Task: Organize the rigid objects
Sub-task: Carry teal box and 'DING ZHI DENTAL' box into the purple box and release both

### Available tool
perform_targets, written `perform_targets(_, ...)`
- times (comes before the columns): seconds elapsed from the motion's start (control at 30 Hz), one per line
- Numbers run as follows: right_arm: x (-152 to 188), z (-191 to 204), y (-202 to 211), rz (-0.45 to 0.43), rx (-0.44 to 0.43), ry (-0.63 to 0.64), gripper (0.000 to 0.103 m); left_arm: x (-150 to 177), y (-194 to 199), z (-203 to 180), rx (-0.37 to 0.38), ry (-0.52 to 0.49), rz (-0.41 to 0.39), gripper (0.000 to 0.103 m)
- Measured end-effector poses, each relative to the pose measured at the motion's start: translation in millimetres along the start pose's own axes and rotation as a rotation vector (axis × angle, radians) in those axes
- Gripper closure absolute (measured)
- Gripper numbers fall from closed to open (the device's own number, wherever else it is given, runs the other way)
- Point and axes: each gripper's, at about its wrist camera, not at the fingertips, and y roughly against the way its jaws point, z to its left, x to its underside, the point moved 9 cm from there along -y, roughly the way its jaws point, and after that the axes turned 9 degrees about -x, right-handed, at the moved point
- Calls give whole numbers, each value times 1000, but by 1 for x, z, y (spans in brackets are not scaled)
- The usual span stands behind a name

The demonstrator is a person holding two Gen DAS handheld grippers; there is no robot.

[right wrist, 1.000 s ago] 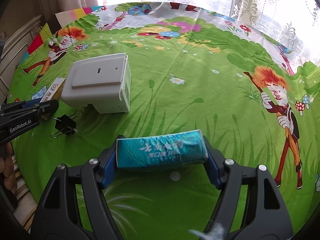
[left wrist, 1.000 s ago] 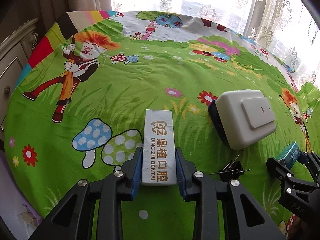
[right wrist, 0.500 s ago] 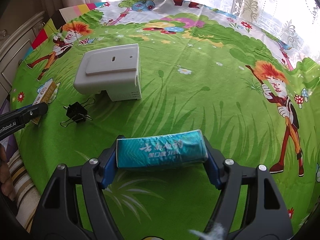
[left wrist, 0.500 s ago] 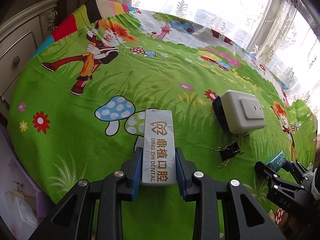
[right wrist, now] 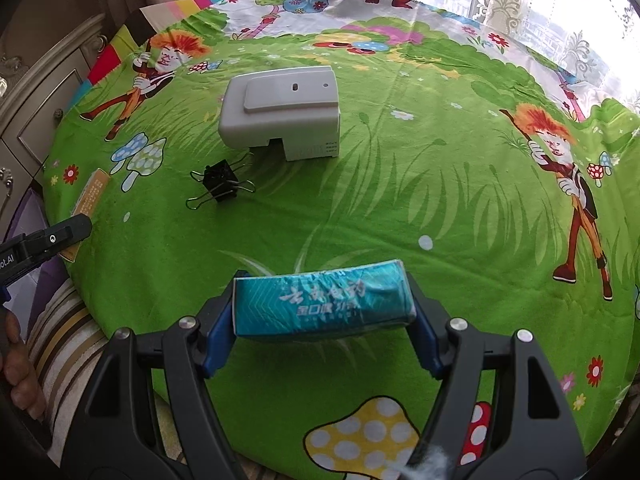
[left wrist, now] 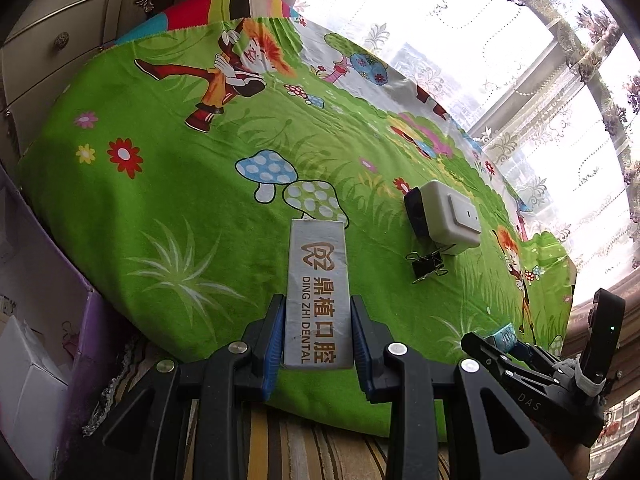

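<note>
My left gripper is shut on a long white dental box and holds it above the near left edge of the round table. My right gripper is shut on a teal packet, held crosswise above the table's near side. In the right wrist view the dental box and the left gripper's finger show at the far left. In the left wrist view the right gripper with the teal packet shows at the lower right. A white plastic device and a black binder clip lie on the cloth.
The table has a green cartoon cloth. A cream cabinet stands at the left. A purple box with white cartons sits by the table's left edge. A striped fabric lies below the near edge. Curtained windows lie behind.
Both grippers have drawn back toward the near edge with their loads still held. The left gripper has also swung left, so the device and clip look farther away.
</note>
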Motion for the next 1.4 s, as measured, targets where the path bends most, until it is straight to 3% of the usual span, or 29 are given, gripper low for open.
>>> perform_targets(0.37,27,29,19,58,-22,-54,27,18,26,23,192,121,21,71)
perform_targets(0.63,27,65,24,89,-16,8,27,17,38,42,263,185,7,71)
perform_targets(0.97,12,134,26,75,-79,127,27,9,63,86,223,266,-85,71)
perform_targets(1.4,21,232,10,112,-210,281,27,1,82,182,128,490,-154,71)
